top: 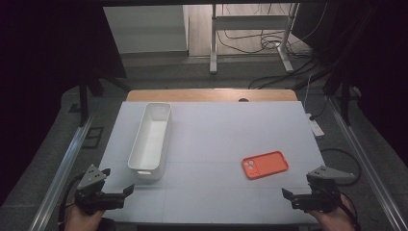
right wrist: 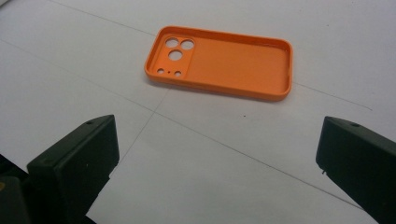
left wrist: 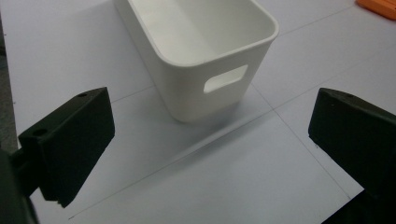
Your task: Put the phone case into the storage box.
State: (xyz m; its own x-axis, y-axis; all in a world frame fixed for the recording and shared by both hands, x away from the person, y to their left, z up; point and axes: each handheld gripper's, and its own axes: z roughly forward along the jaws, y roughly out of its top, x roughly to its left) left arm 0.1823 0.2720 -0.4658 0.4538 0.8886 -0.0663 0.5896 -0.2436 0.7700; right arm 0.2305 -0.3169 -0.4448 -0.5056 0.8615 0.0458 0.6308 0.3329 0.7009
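The orange case lies flat on the table's right half, open side up, long axis across, just ahead of the right gripper, jaws wide, nearer than the equally wide left gripper by the bin.

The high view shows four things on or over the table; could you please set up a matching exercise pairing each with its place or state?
Things:
1. bin
2. phone case
3. left tool
4. right tool

Descriptions:
A. orange, lying inside-up
B. open, near the case
C. white, empty
D. open, facing the handle slot

Pairs: 1-C, 2-A, 3-D, 4-B
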